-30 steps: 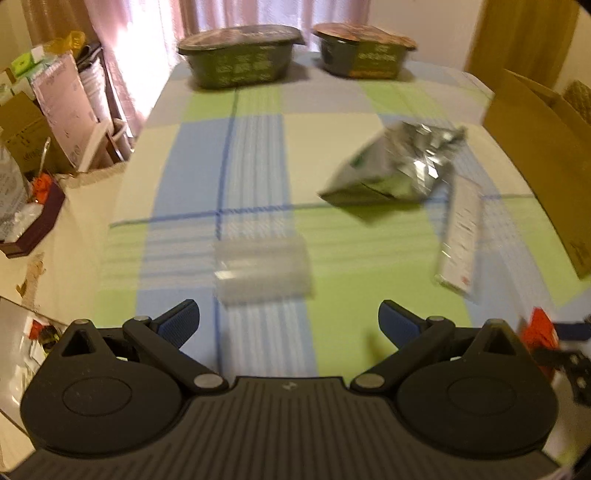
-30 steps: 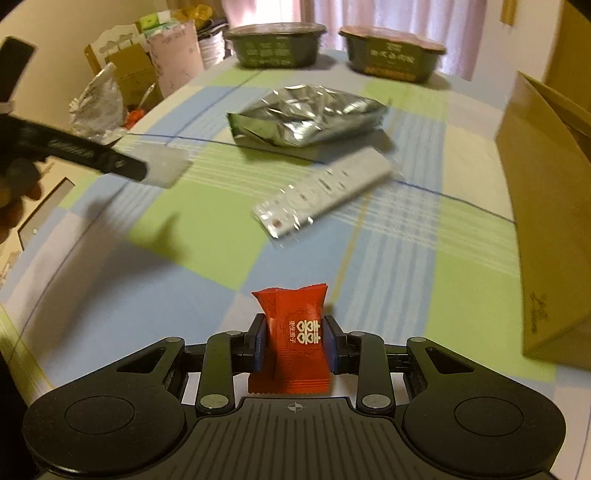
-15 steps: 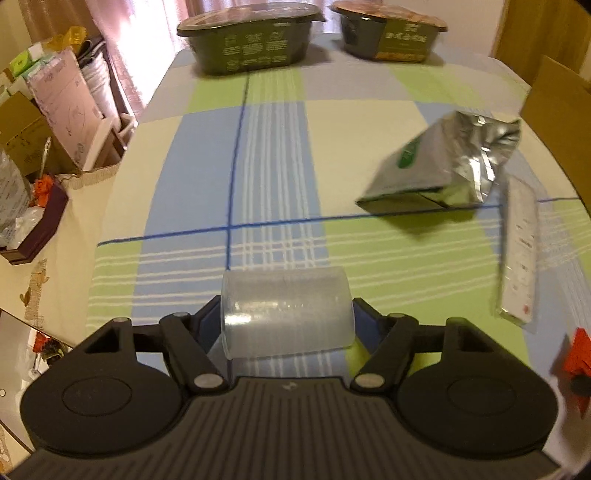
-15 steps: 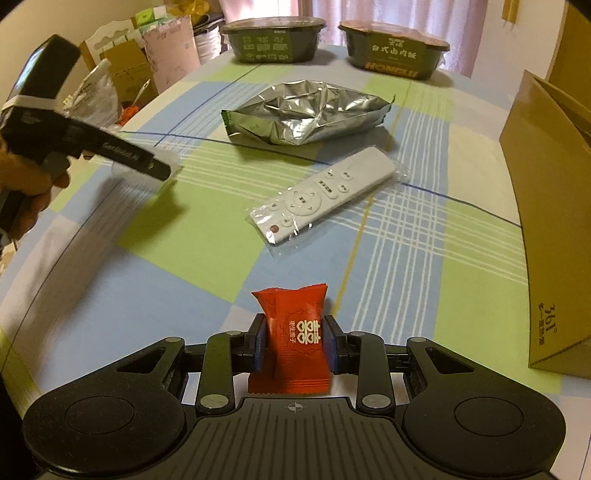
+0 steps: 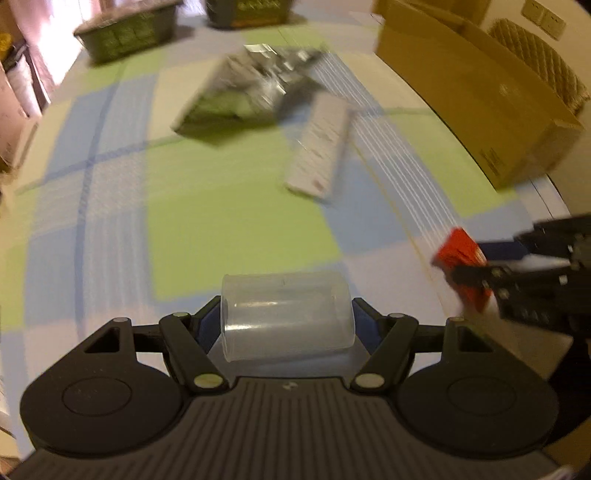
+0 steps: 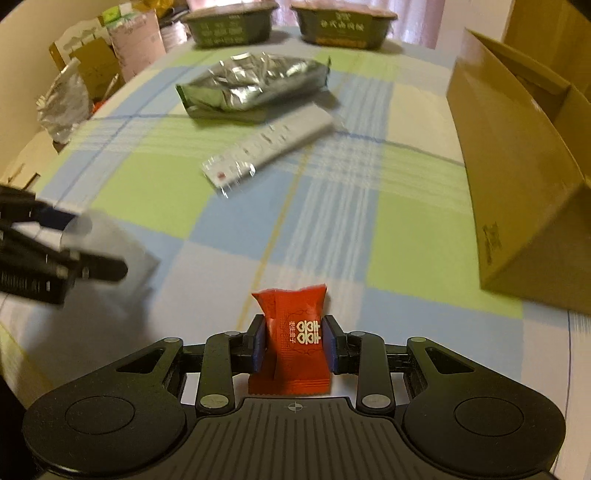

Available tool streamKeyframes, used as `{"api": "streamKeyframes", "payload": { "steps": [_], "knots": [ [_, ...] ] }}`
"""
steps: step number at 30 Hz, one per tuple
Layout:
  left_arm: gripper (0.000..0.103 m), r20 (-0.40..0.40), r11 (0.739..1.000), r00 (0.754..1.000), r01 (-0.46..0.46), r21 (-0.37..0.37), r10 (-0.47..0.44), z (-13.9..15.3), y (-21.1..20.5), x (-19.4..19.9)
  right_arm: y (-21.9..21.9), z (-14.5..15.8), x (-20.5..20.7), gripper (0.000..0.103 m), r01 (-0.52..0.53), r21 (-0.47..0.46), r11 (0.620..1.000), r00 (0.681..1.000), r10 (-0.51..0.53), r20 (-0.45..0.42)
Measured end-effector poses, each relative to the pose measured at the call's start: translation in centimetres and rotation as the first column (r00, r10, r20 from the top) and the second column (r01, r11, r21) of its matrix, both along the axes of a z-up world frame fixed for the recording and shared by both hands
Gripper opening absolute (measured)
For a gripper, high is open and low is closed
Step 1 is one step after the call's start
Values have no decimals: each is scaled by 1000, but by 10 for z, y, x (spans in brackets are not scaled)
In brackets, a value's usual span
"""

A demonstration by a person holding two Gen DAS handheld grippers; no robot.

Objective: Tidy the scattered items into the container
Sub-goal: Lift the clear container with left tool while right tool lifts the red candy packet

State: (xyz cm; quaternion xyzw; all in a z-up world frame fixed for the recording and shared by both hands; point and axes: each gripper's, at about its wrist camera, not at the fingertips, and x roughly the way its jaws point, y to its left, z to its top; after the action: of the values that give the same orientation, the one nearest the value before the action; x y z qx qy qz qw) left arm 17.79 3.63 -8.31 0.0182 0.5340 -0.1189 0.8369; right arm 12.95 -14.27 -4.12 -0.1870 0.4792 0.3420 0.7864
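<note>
My left gripper point(image 5: 286, 319) is shut on a clear plastic cup point(image 5: 286, 314) lying sideways between its pads, held above the checked tablecloth. My right gripper point(image 6: 294, 343) is shut on a red candy packet point(image 6: 293, 332); the same red packet point(image 5: 461, 258) shows at the right edge of the left wrist view. A white remote point(image 6: 266, 149) in a clear wrap and a silver snack bag point(image 6: 255, 86) lie mid-table. The open cardboard box point(image 6: 517, 155) stands at the right; it is the cardboard box point(image 5: 476, 88) at the upper right of the left wrist view.
Two dark green lidded food trays point(image 6: 232, 22) point(image 6: 343, 22) stand at the far edge of the table. Cartons, papers and a foil bag point(image 6: 64, 107) crowd the floor off the left side. The left gripper point(image 6: 55, 254) shows blurred at the left.
The left gripper closed on the clear cup, lifted it and swung right toward the box. The right gripper kept hold of the red packet and moved slightly forward.
</note>
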Motion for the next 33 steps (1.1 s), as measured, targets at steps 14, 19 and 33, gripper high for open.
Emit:
{"api": "streamKeyframes", "payload": {
  "steps": [14,19,33],
  "knots": [
    [75,-40,997,999,32,67,-29,-12,-20,-13,-12,-7,1,69,10,-7,1000,1000,-10,-28],
    [76,-43,997,999,36,74,-32,-13,-21,-14,-12,-8,1,69,9,-11,1000,1000,-9,-24],
    [89,-18,998,999,27,57,-26,-10,-15,-12,-14,-8,-5,58,-9,-27,1000,1000,9,8]
  ]
}}
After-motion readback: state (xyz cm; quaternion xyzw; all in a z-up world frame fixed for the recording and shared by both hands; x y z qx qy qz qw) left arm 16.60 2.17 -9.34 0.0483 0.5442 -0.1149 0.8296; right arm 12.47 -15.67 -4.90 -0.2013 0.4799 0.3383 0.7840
